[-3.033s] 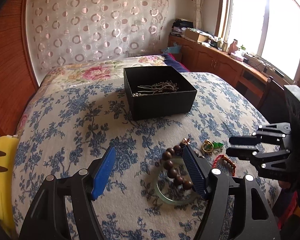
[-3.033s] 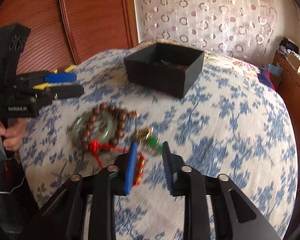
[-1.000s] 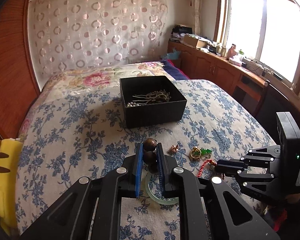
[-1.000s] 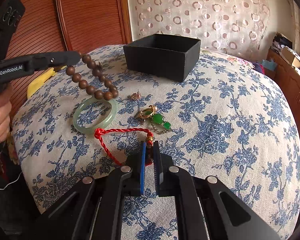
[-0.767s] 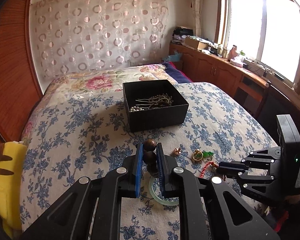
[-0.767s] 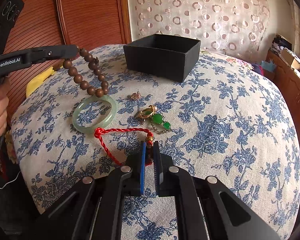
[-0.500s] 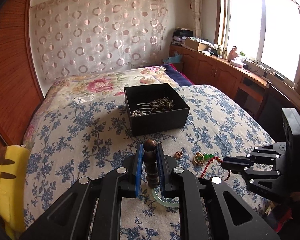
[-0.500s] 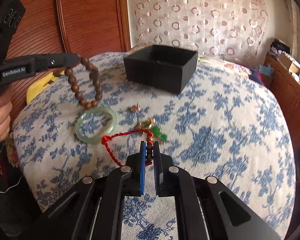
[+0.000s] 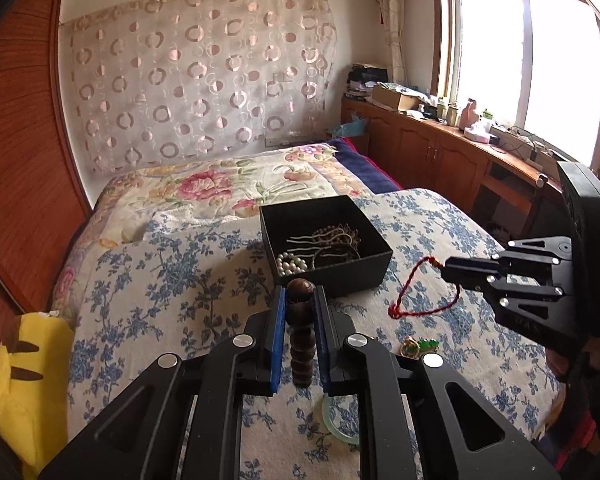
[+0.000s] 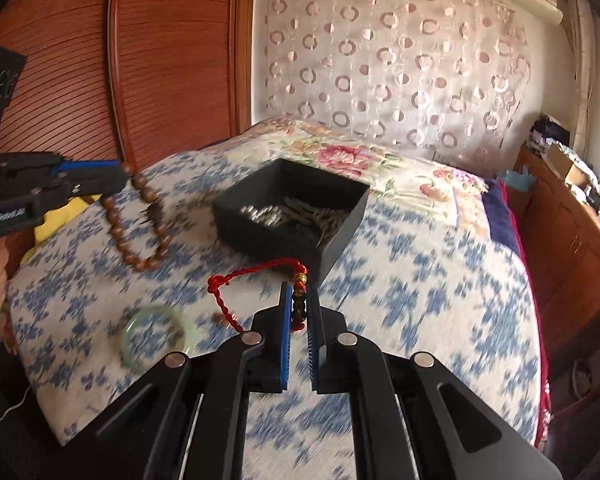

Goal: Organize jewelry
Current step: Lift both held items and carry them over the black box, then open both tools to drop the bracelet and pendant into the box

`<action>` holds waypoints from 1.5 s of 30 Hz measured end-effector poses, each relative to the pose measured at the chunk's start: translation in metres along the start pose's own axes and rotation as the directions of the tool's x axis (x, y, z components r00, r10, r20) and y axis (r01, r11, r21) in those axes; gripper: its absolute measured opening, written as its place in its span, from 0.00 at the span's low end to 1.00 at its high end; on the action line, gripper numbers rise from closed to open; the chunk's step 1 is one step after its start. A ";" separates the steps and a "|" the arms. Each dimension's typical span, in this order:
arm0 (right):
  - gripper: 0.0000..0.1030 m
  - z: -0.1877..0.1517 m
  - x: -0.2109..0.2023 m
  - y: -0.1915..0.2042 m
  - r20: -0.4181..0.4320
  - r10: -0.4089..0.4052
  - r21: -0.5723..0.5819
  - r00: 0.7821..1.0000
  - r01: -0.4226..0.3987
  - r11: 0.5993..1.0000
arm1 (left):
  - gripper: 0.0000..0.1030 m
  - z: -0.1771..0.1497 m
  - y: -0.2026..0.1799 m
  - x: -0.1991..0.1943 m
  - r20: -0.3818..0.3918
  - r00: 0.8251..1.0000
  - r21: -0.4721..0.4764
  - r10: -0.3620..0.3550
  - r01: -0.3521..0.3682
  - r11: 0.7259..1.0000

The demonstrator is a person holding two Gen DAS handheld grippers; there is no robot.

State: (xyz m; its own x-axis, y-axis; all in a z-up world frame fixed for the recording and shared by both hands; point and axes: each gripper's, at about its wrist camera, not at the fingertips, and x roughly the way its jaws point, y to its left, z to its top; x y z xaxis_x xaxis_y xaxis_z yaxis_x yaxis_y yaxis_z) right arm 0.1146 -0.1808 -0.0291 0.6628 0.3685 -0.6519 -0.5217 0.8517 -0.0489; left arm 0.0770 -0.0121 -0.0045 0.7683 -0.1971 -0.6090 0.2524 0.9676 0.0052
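Left gripper [image 9: 299,300] clamps brown wooden bead bracelet [image 10: 138,224], which dangles above blue-floral bedspread [image 9: 172,280]; right gripper [image 10: 298,300] pinches red braided cord bracelet [image 10: 256,276] (both lifted) near open black square jewelry box [image 9: 328,240]; pale green jade bangle [image 10: 154,338] lies on bedspread.

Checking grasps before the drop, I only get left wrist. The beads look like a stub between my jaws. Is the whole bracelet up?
Observer: Yes. The wooden bracelet hangs as a full loop from the left gripper, clear of the bedspread.
Operator: And the other grasp, on cord or beads?
Observer: The right gripper is shut on the red bracelet at its beaded section.
Operator: The pale green arc under my jaws?
Observer: A jade bangle, lying flat on the bedspread, apart from both grippers.
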 end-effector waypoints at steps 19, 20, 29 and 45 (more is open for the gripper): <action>0.08 0.060 0.076 -0.023 -0.031 -0.054 -0.001 0.998 0.054 0.999 | 0.12 0.048 0.000 0.024 0.020 1.000 0.044 0.014 -0.015 0.999; 0.08 0.061 0.079 -0.023 -0.034 -0.052 -0.002 0.998 0.052 0.999 | 0.12 0.051 -0.001 0.027 0.018 1.000 0.047 0.014 -0.014 0.999; 0.23 0.060 0.091 -0.021 -0.063 -0.032 -0.018 0.997 0.031 0.999 | 0.12 0.069 -0.002 0.050 -0.007 1.000 0.055 0.008 -0.007 0.998; 0.25 0.043 0.058 -0.045 -0.007 -0.041 0.026 0.999 0.041 0.999 | 0.12 0.104 -0.015 0.100 -0.040 0.999 0.091 -0.017 0.021 0.996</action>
State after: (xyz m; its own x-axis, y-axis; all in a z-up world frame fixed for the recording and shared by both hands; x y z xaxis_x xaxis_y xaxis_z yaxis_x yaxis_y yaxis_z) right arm 0.1998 -0.1818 -0.0324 0.6798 0.3310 -0.6545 -0.4800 0.8755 -0.0557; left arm 0.2108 -0.0622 0.0168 0.7398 -0.2074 -0.6400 0.3211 0.9448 0.0650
